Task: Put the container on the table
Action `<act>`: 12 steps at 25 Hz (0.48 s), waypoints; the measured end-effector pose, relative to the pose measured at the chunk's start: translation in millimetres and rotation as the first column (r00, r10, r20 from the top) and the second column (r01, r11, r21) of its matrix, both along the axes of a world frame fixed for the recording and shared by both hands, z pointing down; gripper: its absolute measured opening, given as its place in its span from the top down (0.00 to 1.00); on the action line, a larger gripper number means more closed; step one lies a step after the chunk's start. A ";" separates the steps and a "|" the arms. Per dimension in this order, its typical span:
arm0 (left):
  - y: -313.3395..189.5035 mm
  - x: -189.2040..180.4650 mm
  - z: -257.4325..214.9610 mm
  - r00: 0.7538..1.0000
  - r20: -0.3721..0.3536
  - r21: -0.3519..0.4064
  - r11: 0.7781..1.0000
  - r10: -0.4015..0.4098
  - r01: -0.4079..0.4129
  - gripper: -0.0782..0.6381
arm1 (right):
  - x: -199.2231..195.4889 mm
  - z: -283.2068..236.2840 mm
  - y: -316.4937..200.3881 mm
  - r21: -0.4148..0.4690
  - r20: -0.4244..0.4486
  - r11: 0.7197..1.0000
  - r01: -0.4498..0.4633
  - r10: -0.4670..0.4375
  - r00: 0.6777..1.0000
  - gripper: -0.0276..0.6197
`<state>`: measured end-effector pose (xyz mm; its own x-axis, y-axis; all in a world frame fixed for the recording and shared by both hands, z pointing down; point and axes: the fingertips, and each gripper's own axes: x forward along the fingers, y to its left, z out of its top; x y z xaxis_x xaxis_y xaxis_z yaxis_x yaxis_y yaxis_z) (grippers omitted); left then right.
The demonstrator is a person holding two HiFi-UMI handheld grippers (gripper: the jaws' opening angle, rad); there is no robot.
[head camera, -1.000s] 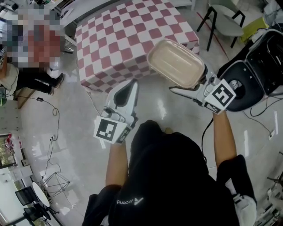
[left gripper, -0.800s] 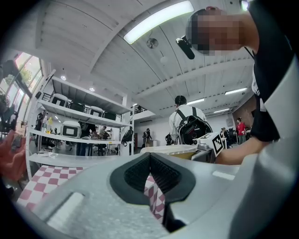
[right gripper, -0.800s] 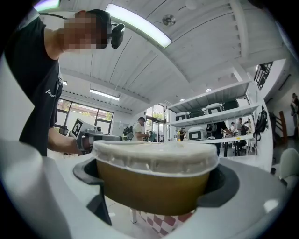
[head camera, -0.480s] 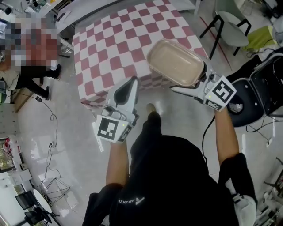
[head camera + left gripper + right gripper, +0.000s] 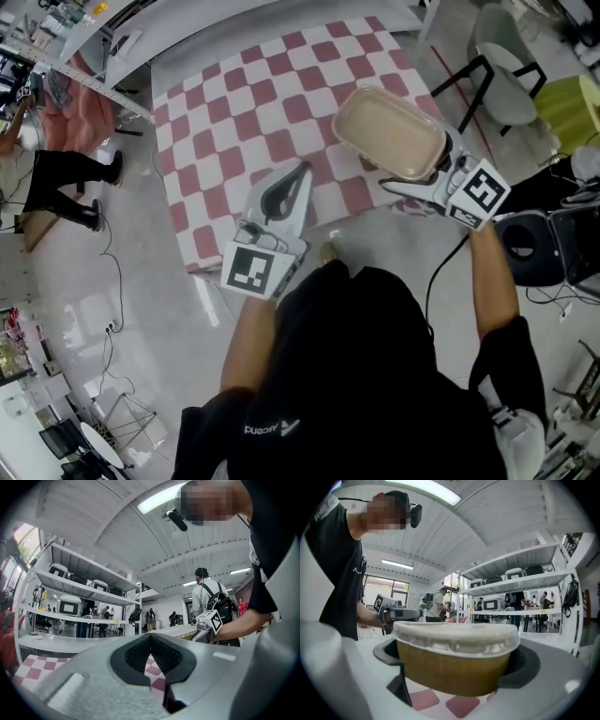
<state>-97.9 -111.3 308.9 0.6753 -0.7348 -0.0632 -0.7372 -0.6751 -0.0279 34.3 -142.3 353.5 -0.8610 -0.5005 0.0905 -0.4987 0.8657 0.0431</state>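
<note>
A pale glossy floor (image 5: 141, 309) fills most of the head view, and on it stands the table (image 5: 234, 122), draped in a red-and-white checked cloth that hangs over its near edge. The person holding the tools wears a black shirt (image 5: 356, 394) and stands at that near edge with both bare forearms stretched forward. A grey-green chair (image 5: 502, 47) with black legs stands off the table's right side. The left gripper (image 5: 298, 173) is held over the near edge of the cloth, well left of the container, with its marker cube toward the person. In the left gripper view its dark ribbed pads (image 5: 161, 656) are pressed together with nothing between them. The right gripper (image 5: 412, 169) reaches over the table's near right part, and its jaws pinch the container (image 5: 389, 131) from two sides. The container is an oblong tan tub with a pale lid, held roughly level above the checked cloth near the table's right corner. In the right gripper view the black pads (image 5: 518, 667) press against its walls and red squares of the cloth show below its base. The tub (image 5: 176, 631) also shows in the left gripper view, beyond the closed jaws
</note>
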 end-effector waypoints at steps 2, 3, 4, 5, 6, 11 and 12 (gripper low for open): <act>-23.6 -9.2 5.8 0.999 0.006 -0.025 0.999 -0.032 0.033 0.88 | -2.6 7.2 -23.1 -0.021 -0.009 1.000 -0.002 0.002 1.000 0.06; -33.9 -13.3 8.7 0.999 0.006 -0.037 0.998 -0.049 0.050 0.88 | -3.9 11.8 -32.9 -0.033 -0.018 0.999 0.002 -0.003 1.000 0.06; -43.2 -15.9 11.0 0.998 0.003 -0.045 0.997 -0.062 0.062 0.88 | -4.9 16.7 -42.1 -0.044 -0.030 0.999 0.010 -0.011 0.999 0.06; -51.7 -17.5 12.8 0.998 0.001 -0.050 0.996 -0.071 0.071 0.88 | -5.4 21.6 -51.1 -0.052 -0.044 0.998 0.019 -0.022 0.999 0.06; -59.7 -18.3 14.2 0.997 -0.001 -0.052 0.996 -0.079 0.079 0.88 | -5.7 26.5 -60.0 -0.058 -0.058 0.998 0.030 -0.033 0.998 0.06; -90.9 -13.6 23.7 0.994 -0.009 -0.048 0.992 -0.113 0.113 0.88 | -4.0 56.0 -101.1 -0.099 -0.122 0.992 0.084 -0.096 0.988 0.06; -97.0 -12.1 28.2 0.992 -0.002 -0.057 0.991 -0.126 0.125 0.88 | -4.0 62.1 -109.2 -0.108 -0.136 0.989 0.098 -0.112 0.984 0.06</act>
<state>-110.0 -208.3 337.1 0.5774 -0.8162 -0.0225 -0.8162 -0.5777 0.0115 30.3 -251.5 415.7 -0.8832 -0.3901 0.2604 -0.3998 0.9165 0.0169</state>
